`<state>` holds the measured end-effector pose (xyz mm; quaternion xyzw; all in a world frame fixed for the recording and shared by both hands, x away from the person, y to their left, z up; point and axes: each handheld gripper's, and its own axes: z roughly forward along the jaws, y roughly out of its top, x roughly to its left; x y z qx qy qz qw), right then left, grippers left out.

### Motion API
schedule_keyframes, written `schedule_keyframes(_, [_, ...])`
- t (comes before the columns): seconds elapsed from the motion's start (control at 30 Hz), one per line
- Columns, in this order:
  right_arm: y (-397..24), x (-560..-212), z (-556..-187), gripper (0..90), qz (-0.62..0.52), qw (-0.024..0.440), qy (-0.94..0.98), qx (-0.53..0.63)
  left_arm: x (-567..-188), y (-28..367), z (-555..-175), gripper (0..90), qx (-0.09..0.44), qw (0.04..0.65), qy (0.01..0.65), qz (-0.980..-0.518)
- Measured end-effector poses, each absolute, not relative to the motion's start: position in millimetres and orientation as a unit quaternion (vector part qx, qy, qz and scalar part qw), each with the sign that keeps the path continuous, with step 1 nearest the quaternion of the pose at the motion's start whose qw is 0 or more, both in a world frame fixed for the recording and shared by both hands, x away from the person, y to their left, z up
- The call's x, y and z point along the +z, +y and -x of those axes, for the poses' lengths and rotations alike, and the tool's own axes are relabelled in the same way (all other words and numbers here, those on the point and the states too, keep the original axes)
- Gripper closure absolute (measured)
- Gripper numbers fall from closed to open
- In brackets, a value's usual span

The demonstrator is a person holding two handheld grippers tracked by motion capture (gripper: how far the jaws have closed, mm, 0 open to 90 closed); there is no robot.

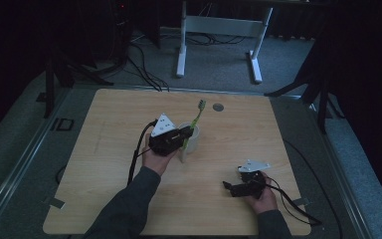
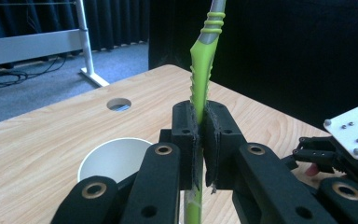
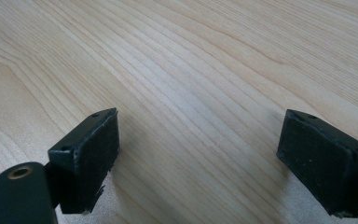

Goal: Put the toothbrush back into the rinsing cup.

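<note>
You are working on a light wooden table (image 1: pixel 129 199) with a round cable hole (image 1: pixel 218 107) near its far edge. Near the middle of the surface, slightly toward the far edge, stands a white paper cup (image 1: pixel 191 142), upright and open at the top. Your left gripper (image 2: pixel 200 140) holds a green toothbrush (image 2: pixel 201 79) by its handle, jaws clamped flat on both sides of it, the brush nearly upright with its bristled head (image 1: pixel 201 104) pointing toward the far edge. From above, the handle's lower end appears to sit at or just beside the cup's rim; whether it is already inside cannot be told. The step in hand is probably placing the toothbrush in the cup. Keep the brush near vertical, centre the lower end over the opening, lower slowly, and release only once the handle rests against the inner wall; a sideways push may tip the light cup. Your right gripper (image 3: pixel 200 158) rests near the near right corner, jaws wide apart and empty over bare wood.
</note>
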<state>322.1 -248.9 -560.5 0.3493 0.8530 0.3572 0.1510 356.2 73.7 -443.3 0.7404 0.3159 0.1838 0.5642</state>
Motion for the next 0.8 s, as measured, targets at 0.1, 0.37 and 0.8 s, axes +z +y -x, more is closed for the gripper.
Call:
schedule_keyframes(0.1, [-248.8,-560.5,-322.1,12.3,-0.349,0.151,0.853,0.357,-443.9,73.9,-356.8,83.7,0.186,0.566,0.316,-0.738])
schedule_keyframes(0.37, [-248.8,-560.5,-322.1,12.3,-0.35,0.151,0.853,0.357,-447.7,73.2,-359.1,83.7,0.192,0.567,0.311,-0.738])
schedule_keyframes(0.8, [-248.8,-560.5,-322.1,12.3,-0.349,0.151,0.853,0.357,-454.6,71.1,-363.5,83.7,0.198,0.563,0.316,-0.738])
